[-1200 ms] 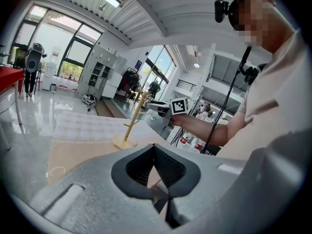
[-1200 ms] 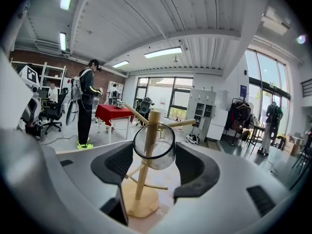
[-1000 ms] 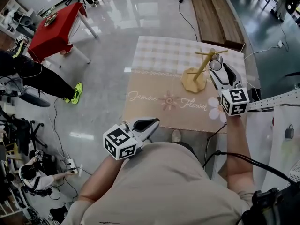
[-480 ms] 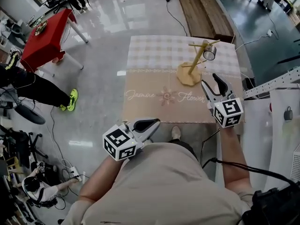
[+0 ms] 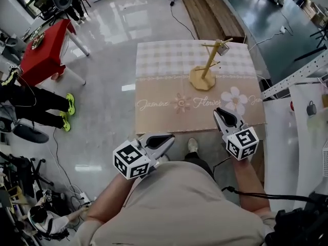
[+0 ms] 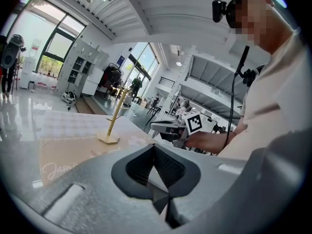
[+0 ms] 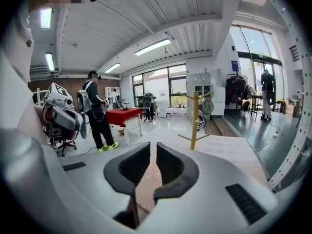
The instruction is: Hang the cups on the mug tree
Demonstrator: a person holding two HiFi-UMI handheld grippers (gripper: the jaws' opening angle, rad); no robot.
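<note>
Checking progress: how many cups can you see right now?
1. The cup hangs on the mug tree's top peg, at the table's far right. No others show.

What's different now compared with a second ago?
The right tool pulled back from the cup toward the person; its jaws have just been closing, with nothing between them. The cup stays hanging on the mug tree; the left tool stays shut.

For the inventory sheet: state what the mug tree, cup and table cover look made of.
Mug tree: pale wood, matt, by its yellowish tan post, pegs and base.
Cup: grey, perhaps metal or glass; too small to tell.
Table cover: beige printed cloth or vinyl, lying flat.
</note>
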